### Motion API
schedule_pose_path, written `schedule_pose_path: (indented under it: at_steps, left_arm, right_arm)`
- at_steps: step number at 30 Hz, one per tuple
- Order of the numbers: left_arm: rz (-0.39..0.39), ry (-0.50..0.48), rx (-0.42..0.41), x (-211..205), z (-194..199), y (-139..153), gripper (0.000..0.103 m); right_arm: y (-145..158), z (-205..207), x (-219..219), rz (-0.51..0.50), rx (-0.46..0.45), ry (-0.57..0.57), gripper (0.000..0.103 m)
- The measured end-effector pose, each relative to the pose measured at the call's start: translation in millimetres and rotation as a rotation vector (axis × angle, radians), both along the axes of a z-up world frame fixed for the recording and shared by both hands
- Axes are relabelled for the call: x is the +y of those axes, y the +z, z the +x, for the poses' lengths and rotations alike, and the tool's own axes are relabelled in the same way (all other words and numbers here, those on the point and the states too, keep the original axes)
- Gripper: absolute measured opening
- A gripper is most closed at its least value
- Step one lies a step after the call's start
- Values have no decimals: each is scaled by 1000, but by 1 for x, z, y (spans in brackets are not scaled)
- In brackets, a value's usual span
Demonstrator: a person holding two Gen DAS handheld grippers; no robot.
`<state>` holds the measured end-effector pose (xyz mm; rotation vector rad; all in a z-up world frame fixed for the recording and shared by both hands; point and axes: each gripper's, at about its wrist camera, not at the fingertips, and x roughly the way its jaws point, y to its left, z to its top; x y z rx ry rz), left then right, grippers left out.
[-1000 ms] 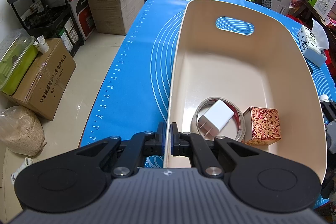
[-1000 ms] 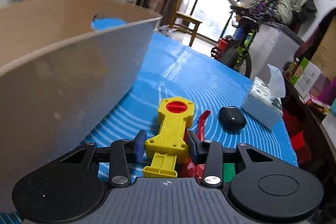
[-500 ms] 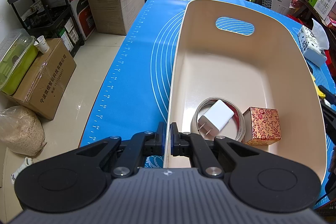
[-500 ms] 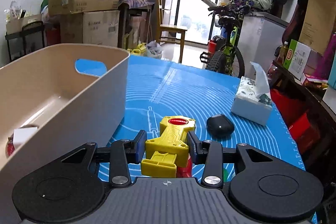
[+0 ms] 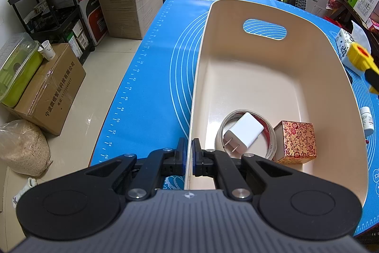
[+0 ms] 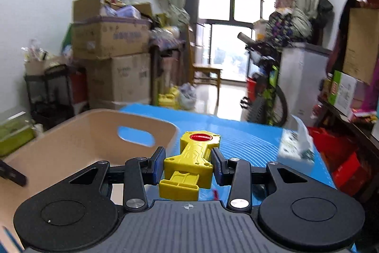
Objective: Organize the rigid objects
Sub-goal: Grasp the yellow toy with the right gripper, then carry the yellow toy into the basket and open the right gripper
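My left gripper [image 5: 188, 159] is closed tightly on the near wall of the beige bin [image 5: 338, 77], with one finger outside the wall and the other finger inside, so the thin rim stands between the two pads. The bin sits on the blue mat [image 5: 151, 77], and its far wall has an oval handle hole [image 5: 264, 29] through which the mat shows. Inside the bin, near my left gripper, a white charger [image 5: 242, 133] lies on top of a roll of tape [image 5: 270, 134], with its two metal prongs pointing toward me. Just beside the roll, on the right, stands a small red and gold patterned box [image 5: 297, 142]. My right gripper [image 6: 187, 164] is narrowly closed on a yellow toy [image 6: 191, 160] with a red round button at its far end; the pads press the two sides of its body, and the toy is up in the air, above the mat and just beside the right rim of the bin. From the left wrist view, only the yellow end of this toy [image 5: 360, 58] shows at the right edge, higher than the rim. A tissue box [image 6: 296, 151] rests on the mat further to the right, and a small white bottle [image 5: 366, 121] stands on the mat outside the right wall of the bin.
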<state>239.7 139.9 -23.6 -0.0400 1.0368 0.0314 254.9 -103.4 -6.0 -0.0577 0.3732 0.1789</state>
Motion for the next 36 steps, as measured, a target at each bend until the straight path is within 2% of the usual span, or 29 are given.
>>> schedule_pose_path:
  at_steps: [6, 12, 20, 26, 27, 28, 29, 33, 36]
  left_arm:
    - [4, 0, -1, 0, 0, -1, 6]
    - [4, 0, -1, 0, -1, -1, 6]
    - [4, 0, -1, 0, -1, -1, 6]
    - [6, 1, 0, 0, -1, 0, 7]
    - [7, 0, 0, 0, -1, 0, 7]
    - [7, 0, 0, 0, -1, 0, 7]
    - [7, 1, 0, 0, -1, 0, 7]
    - [9, 2, 0, 0, 0, 1, 7]
    - [9, 2, 1, 0, 0, 1, 7]
  right_arm:
    - [13, -9, 30, -3, -8, 137, 46]
    - [2, -10, 58, -34, 92, 248, 47]
    - [-13, -12, 77, -85, 201, 310, 47]
    - [-14, -13, 75, -84, 224, 298, 50]
    - [-12, -11, 74, -75, 230, 293, 57]
    - [-12, -10, 71, -62, 236, 287, 69]
    - [-11, -10, 69, -49, 235, 279, 74]
    - [-3, -10, 60, -24, 206, 253, 81]
    - [4, -10, 49, -8, 182, 220, 97]
